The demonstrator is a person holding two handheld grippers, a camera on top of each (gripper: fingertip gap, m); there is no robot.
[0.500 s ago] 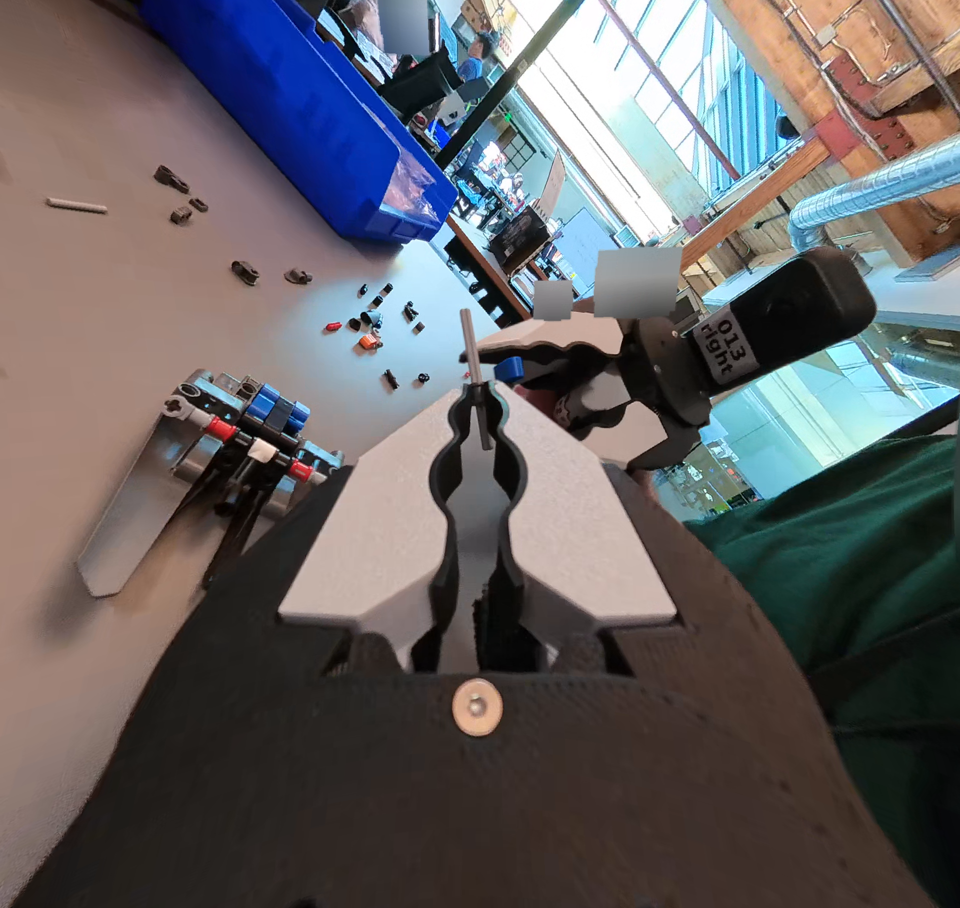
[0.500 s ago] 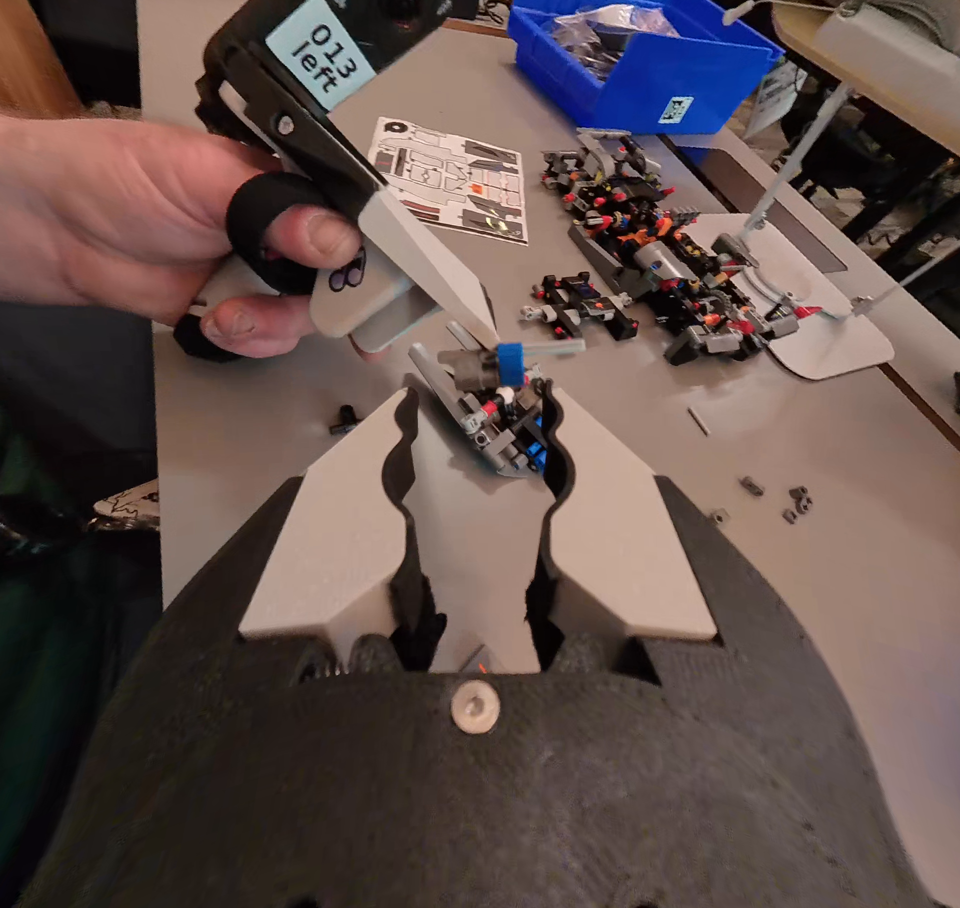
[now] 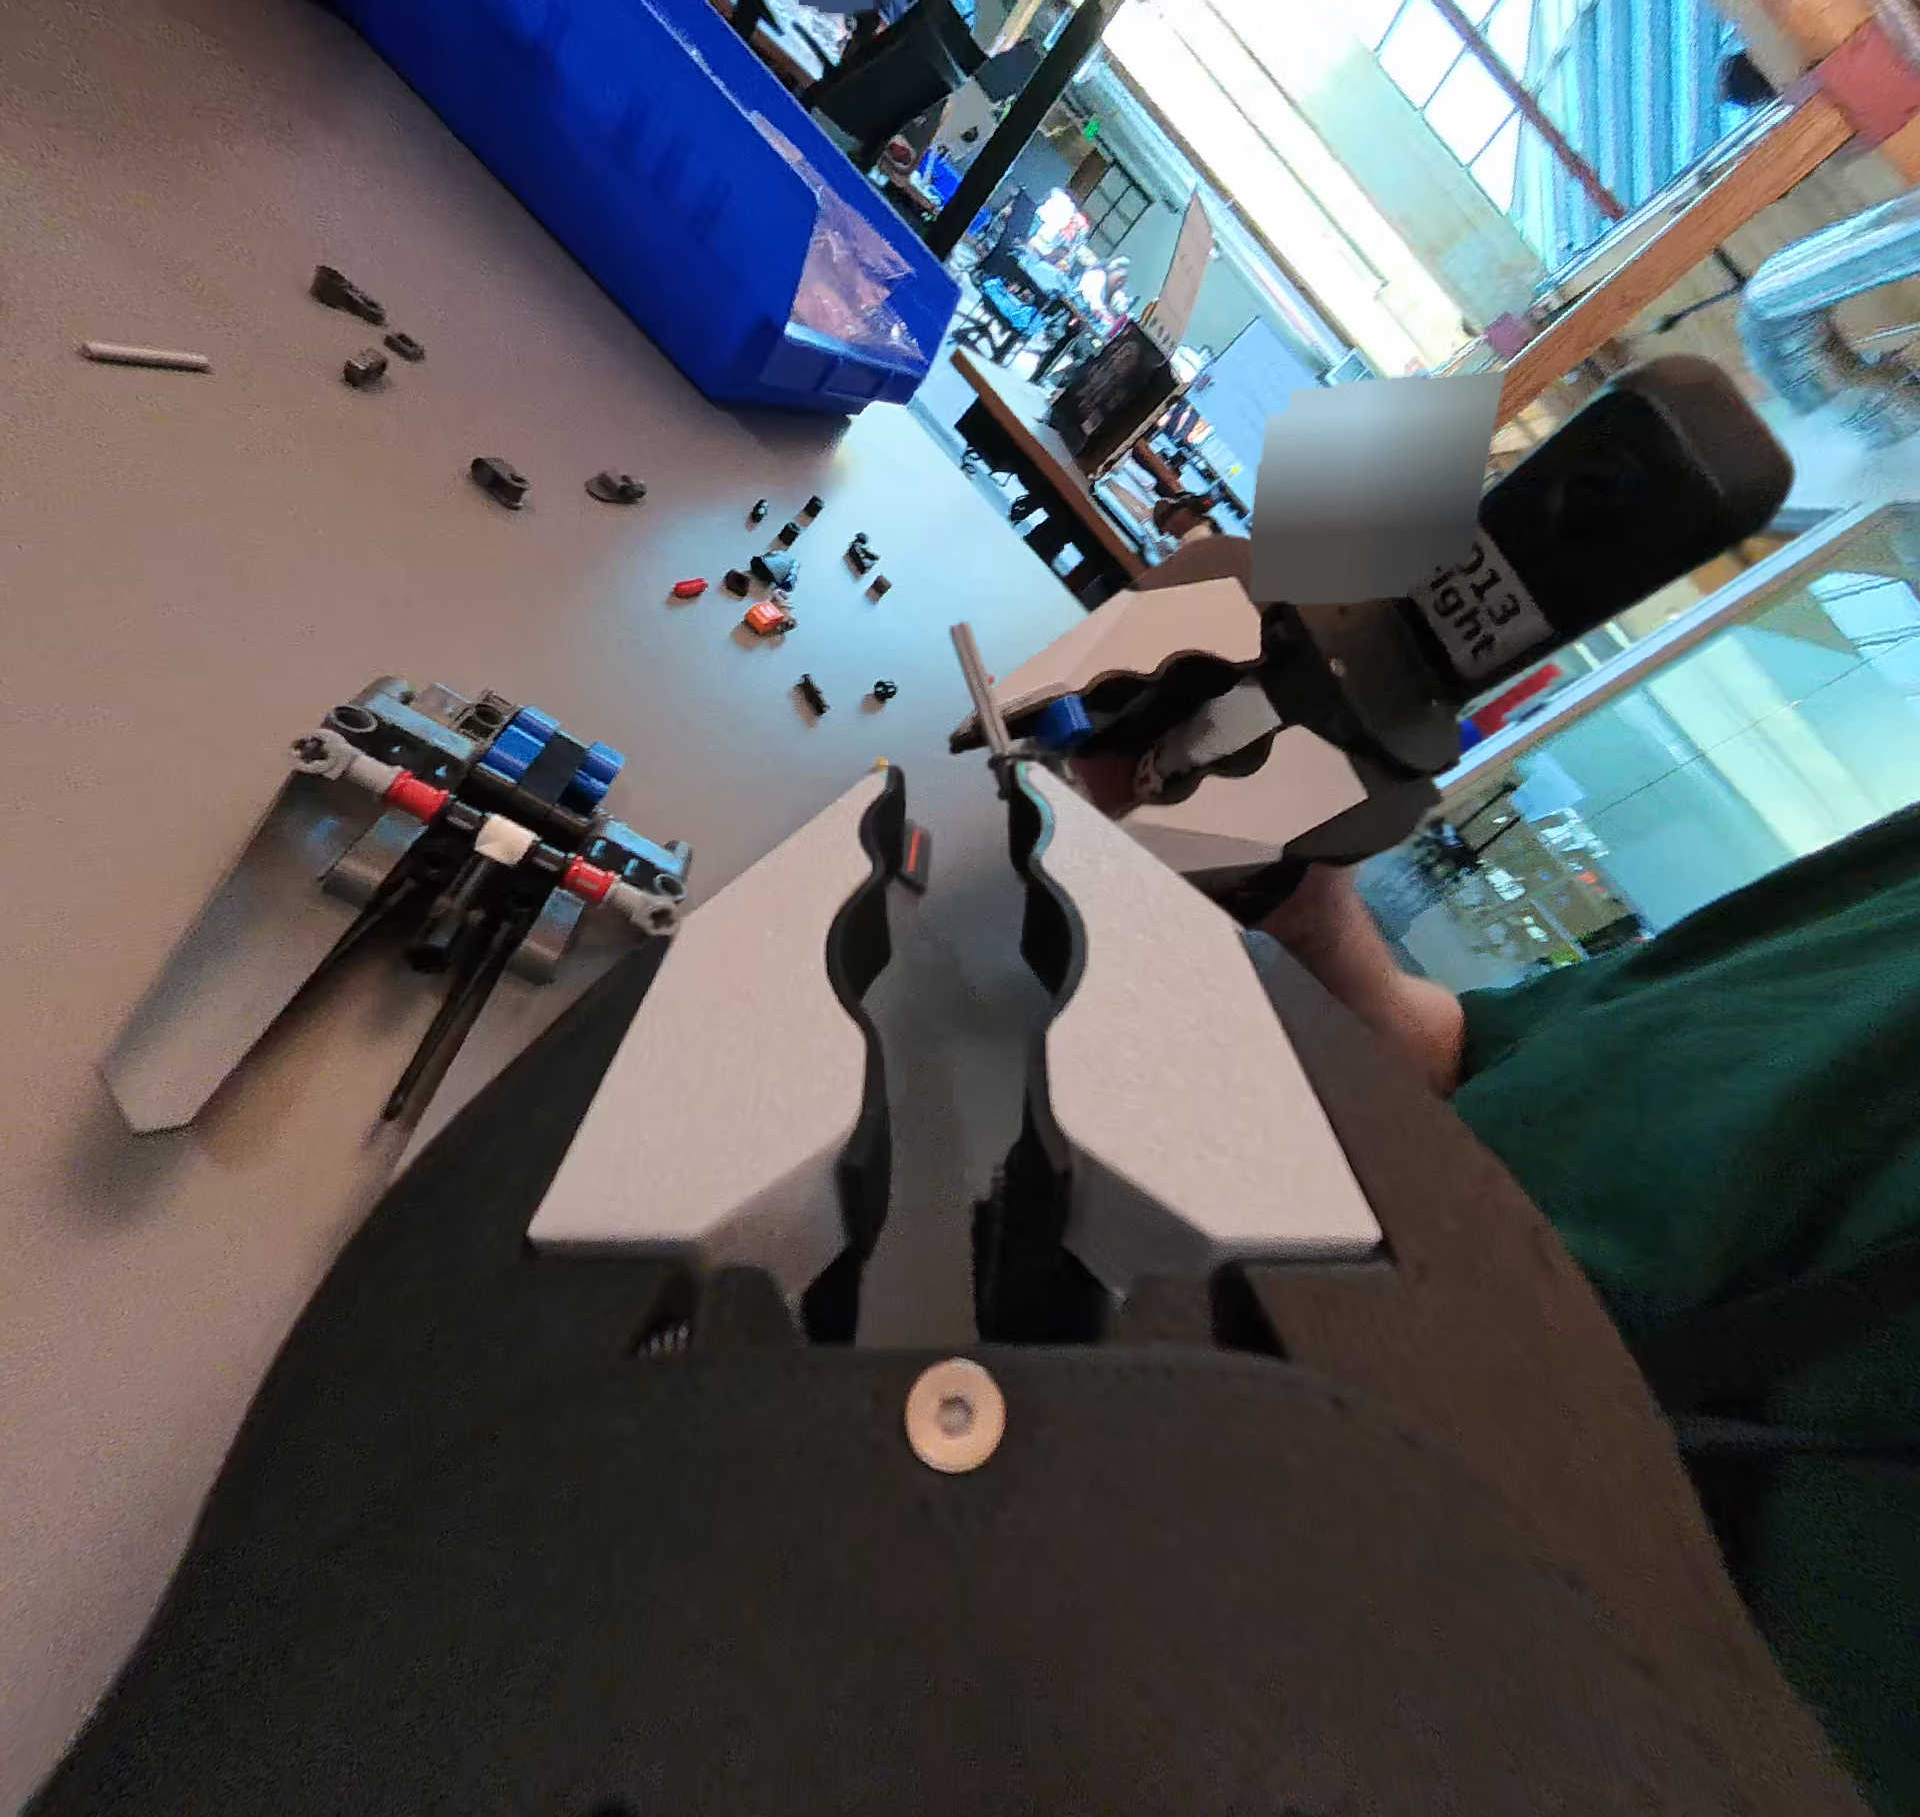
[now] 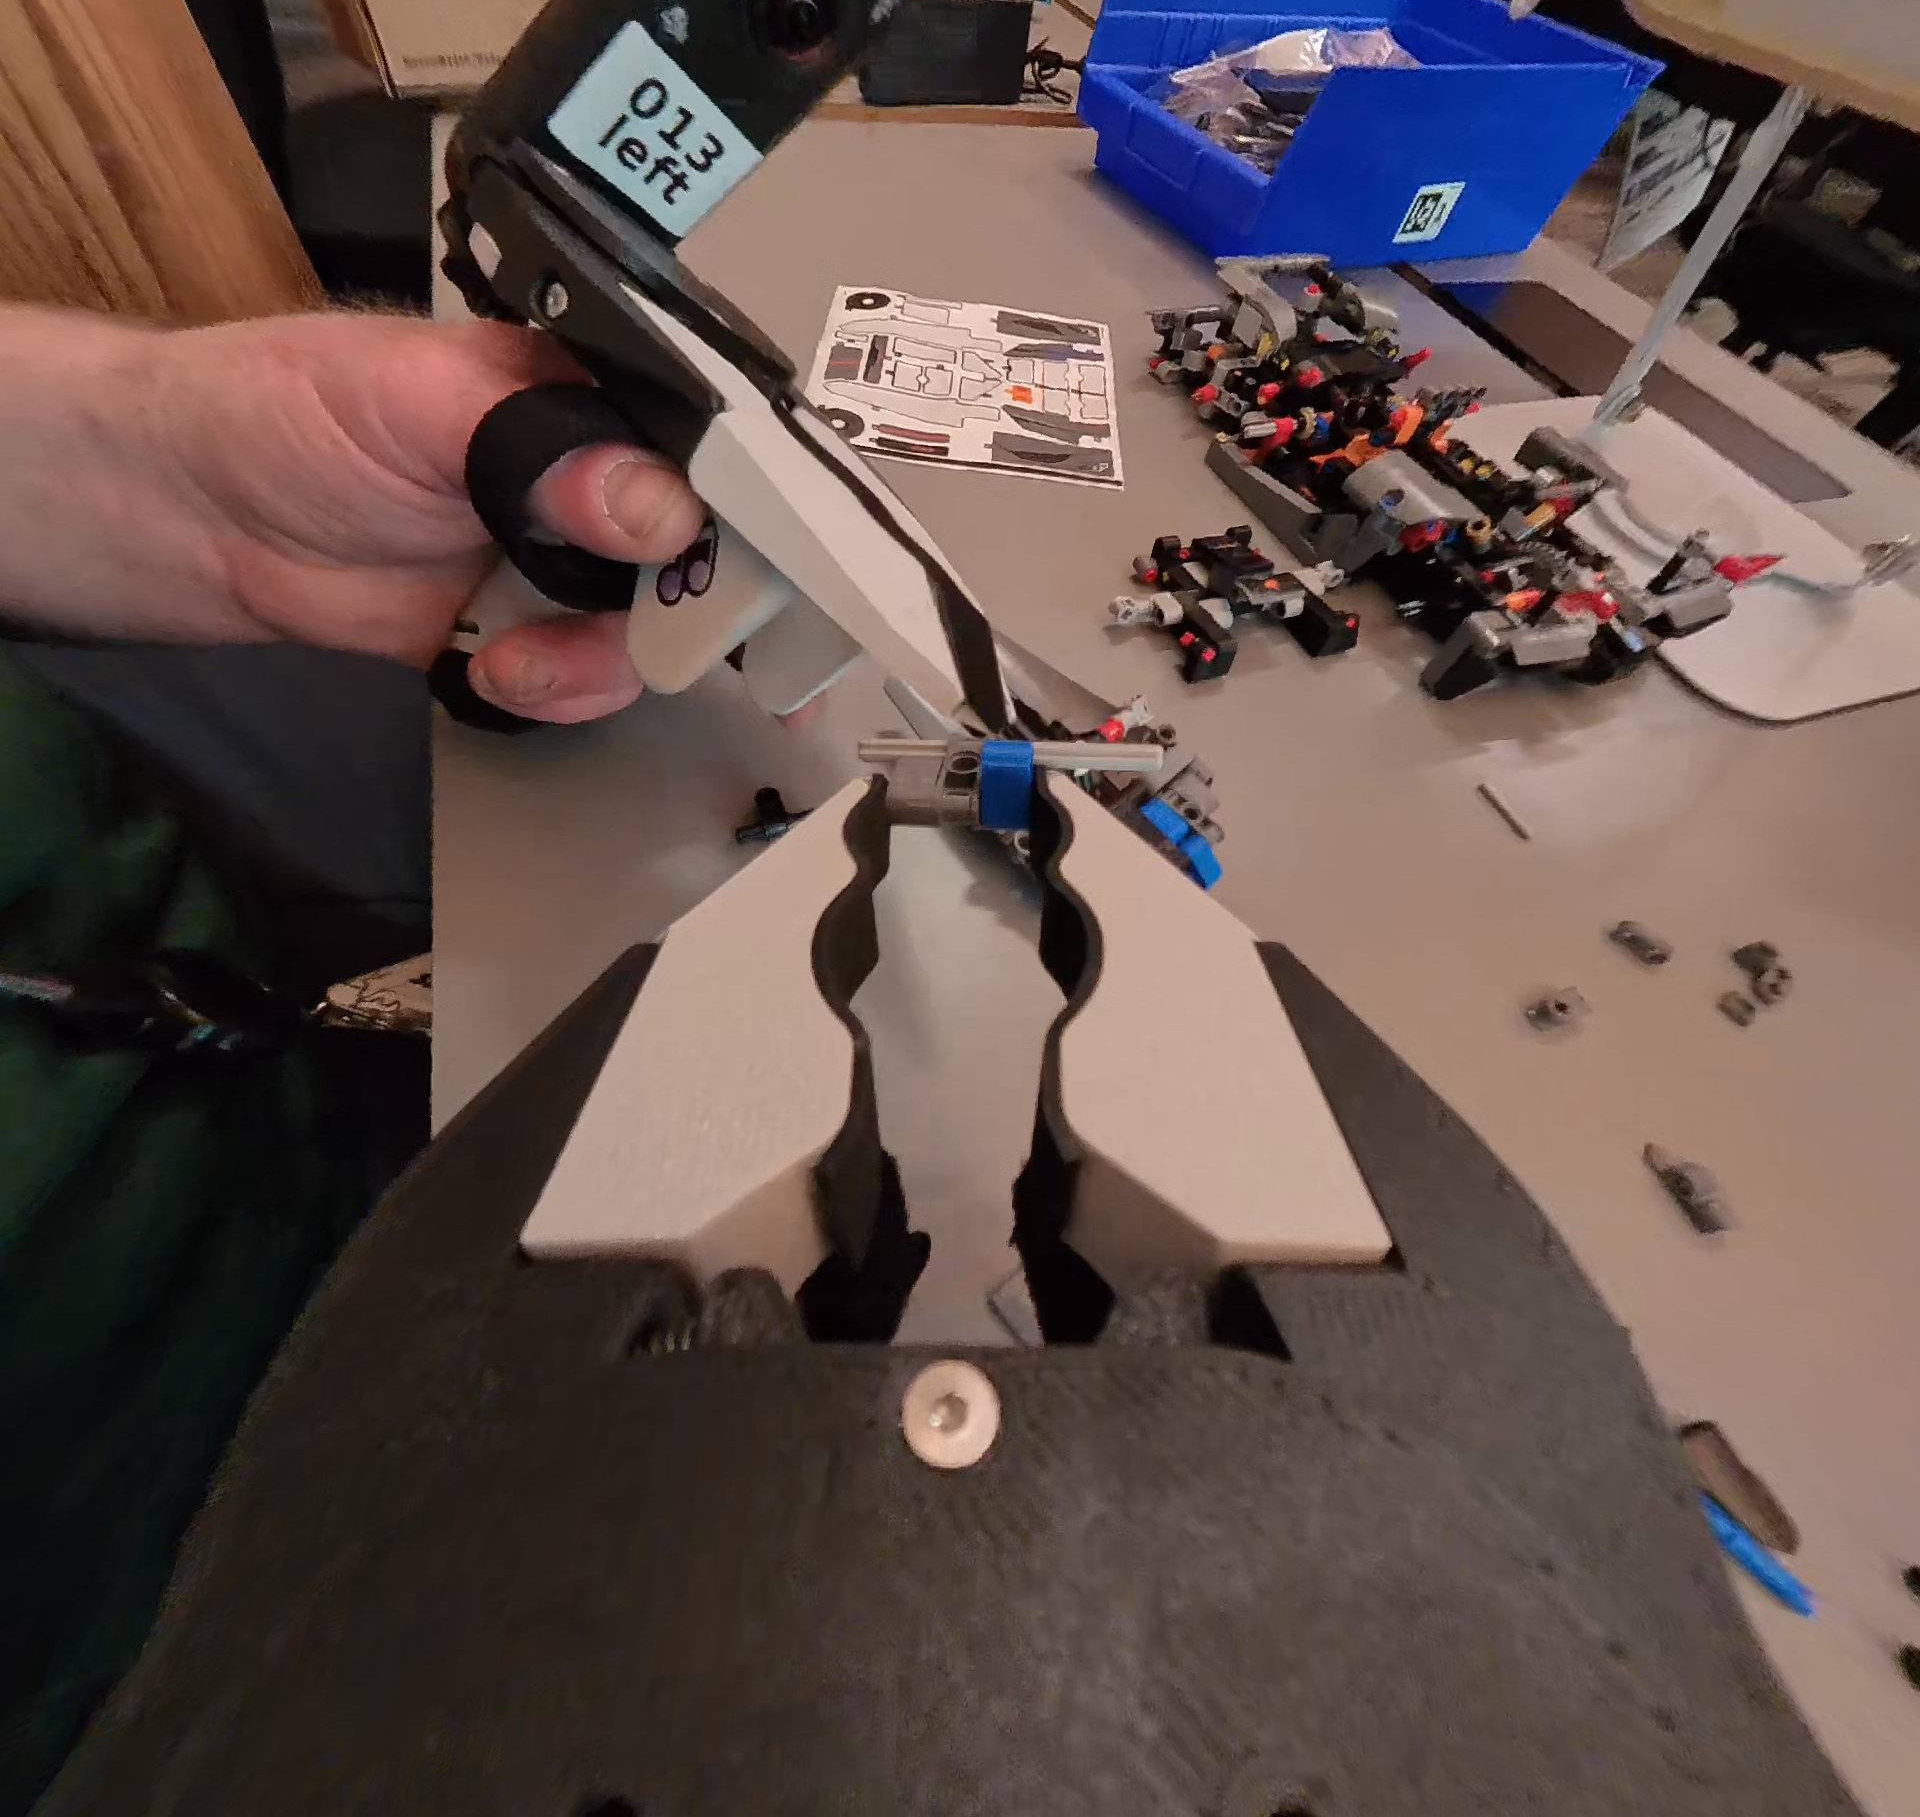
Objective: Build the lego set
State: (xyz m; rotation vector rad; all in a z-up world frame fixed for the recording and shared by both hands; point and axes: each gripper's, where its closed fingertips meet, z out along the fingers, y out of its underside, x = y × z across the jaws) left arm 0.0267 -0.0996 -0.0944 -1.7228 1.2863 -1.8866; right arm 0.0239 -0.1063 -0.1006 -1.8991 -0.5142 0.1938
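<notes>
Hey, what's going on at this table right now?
A person is building a Lego set with a pair of tongs in each hand. The right tongs grip a small grey and blue piece with a grey axle through it. The left tongs are open, beside the axle. A partly built chassis and a sticker sheet lie on the table.
</notes>
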